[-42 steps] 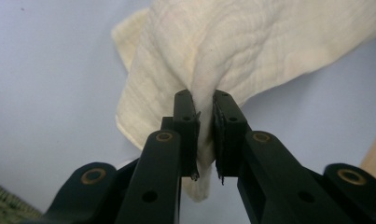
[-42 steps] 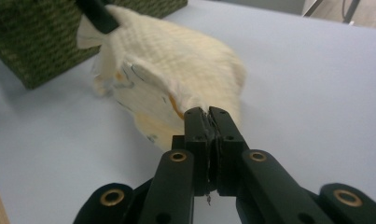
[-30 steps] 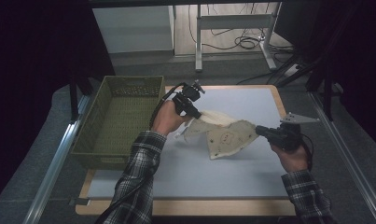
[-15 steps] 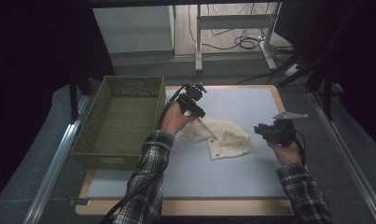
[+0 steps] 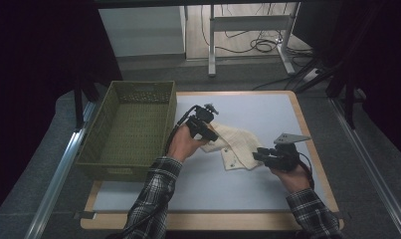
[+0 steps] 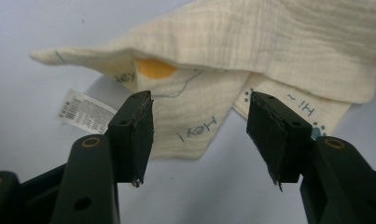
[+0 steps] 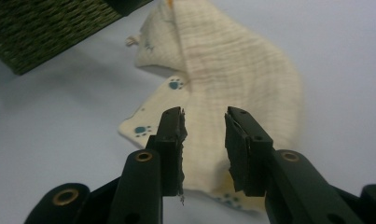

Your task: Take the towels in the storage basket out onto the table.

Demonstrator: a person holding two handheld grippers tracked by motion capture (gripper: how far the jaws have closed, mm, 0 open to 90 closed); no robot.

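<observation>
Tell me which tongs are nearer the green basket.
Left. The left tongs sit just right of the green basket, over the cloth; the right tongs are beyond the cloth's far edge.

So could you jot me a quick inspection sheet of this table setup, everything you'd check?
Surface: pale blue mat on a wood-edged table.
Job's things: cream cloth lies crumpled mid-mat, printed with paw marks and "Hey", white label showing.
Clutter: green woven basket at the mat's left edge.
Grippers: left hand-held gripper has just been opening, jaws either side of the cloth, not pressing it; right hand-held gripper likewise just opened, cloth lying beyond its jaws.
Cables: black cable loops from the left hand-held gripper; more cables on the floor beyond.
Surroundings: dark curtains, metal desk legs.
</observation>
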